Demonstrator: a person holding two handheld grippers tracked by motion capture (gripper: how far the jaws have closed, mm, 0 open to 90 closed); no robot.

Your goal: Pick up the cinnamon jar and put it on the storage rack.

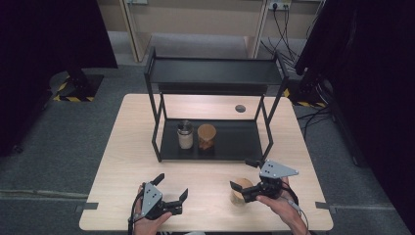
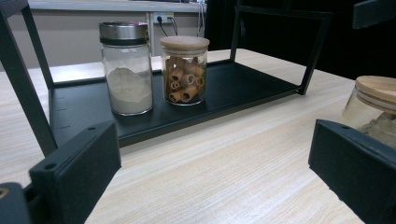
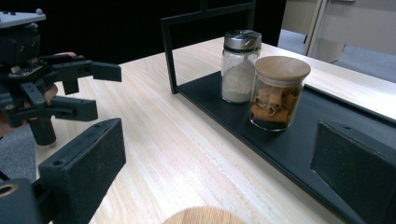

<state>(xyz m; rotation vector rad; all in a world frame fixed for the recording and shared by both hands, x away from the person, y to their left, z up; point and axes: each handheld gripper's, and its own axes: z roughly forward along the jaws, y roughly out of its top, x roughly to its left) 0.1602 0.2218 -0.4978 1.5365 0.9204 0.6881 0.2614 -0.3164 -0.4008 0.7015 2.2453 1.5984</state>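
From high up, the wood-lid jar stands straight up on the pale table, near its front edge, between the spread fingers of the right gripper, and the left gripper is spread wide on nothing. The left gripper view cuts that jar off at the right edge, and behind stand a powder jar and a jar of brown rolls on the black shelf. The right gripper view shows just the lid's rim at the bottom, and the room behind is dark.

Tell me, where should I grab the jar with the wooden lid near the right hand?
Grip the jar around its glass sides, just under the wooden lid, coming in level from its right, where the right hand-held gripper already sits with open jaws. It stands upright and round, so the flat pads probably hold best across its middle.
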